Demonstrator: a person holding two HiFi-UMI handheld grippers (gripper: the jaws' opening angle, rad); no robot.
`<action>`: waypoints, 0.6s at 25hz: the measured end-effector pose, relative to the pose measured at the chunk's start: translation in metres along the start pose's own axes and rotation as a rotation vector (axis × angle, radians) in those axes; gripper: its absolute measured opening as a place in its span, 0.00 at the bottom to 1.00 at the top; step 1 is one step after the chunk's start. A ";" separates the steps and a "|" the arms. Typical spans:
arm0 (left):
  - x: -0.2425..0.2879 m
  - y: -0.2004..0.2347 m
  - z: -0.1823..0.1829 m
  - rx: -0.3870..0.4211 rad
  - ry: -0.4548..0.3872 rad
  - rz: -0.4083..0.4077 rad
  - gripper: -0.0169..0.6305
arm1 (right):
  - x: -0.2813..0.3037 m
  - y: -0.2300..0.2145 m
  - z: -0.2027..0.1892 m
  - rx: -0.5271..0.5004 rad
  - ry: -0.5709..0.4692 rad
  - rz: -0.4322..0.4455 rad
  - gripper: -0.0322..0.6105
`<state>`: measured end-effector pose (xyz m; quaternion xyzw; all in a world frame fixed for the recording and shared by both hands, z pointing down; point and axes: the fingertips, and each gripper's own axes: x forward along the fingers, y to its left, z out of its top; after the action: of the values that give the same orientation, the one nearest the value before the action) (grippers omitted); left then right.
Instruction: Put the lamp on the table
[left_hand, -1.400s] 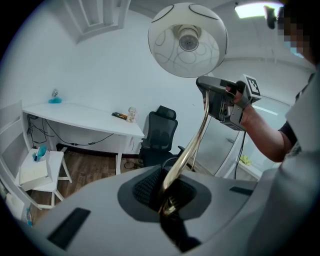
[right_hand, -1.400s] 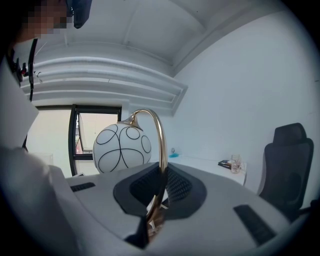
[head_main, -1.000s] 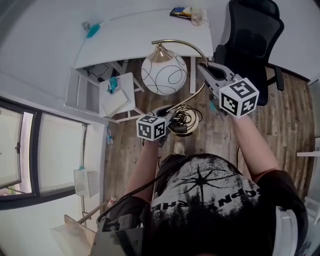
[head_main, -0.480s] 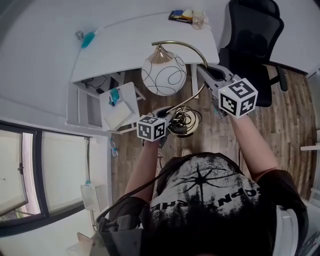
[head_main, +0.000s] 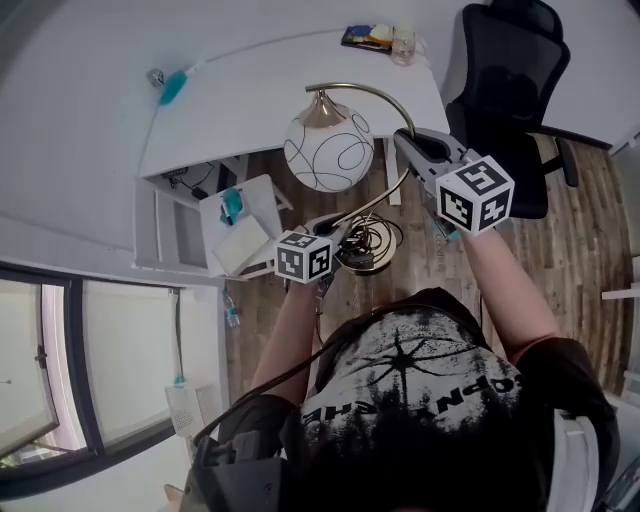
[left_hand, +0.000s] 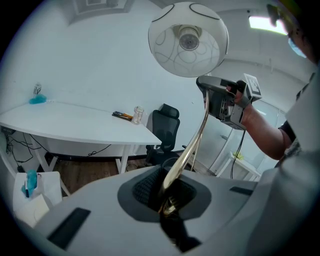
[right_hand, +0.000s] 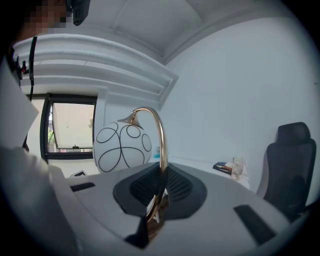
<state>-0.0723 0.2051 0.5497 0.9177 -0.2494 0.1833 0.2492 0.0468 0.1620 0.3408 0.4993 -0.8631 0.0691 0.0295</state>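
A lamp with a white globe shade (head_main: 329, 151) marked with black loops hangs from a curved brass stem (head_main: 375, 92), held up off the floor. Its round base (head_main: 368, 245) with coiled black cord sits low, near my left gripper (head_main: 335, 228), which is shut on the lower stem (left_hand: 186, 152). My right gripper (head_main: 408, 140) is shut on the upper stem (right_hand: 161, 165), just below the arch. The shade (right_hand: 122, 147) shows to the left in the right gripper view and overhead (left_hand: 188, 40) in the left gripper view. The white table (head_main: 290, 90) lies beyond the lamp.
A black office chair (head_main: 505, 95) stands right of the table. On the table's far end are a glass (head_main: 404, 43) and a dark flat object (head_main: 362, 38); a teal item (head_main: 172, 86) lies at its left. A small white stool (head_main: 240, 225) stands below. Window at lower left.
The lamp and both grippers keep their hold. The view has shifted slightly, so the table and stool sit a little further right and lower in frame.
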 end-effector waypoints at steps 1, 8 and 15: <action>0.001 0.003 0.000 -0.002 -0.001 0.000 0.07 | 0.003 0.000 0.000 -0.003 0.003 0.003 0.08; 0.015 0.020 0.006 -0.029 -0.010 0.010 0.07 | 0.025 -0.010 -0.003 -0.026 0.025 0.027 0.08; 0.049 0.042 0.032 -0.055 -0.028 0.016 0.07 | 0.060 -0.048 0.005 -0.037 0.032 0.058 0.08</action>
<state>-0.0491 0.1383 0.5619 0.9109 -0.2650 0.1655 0.2694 0.0582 0.0860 0.3475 0.4723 -0.8778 0.0622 0.0506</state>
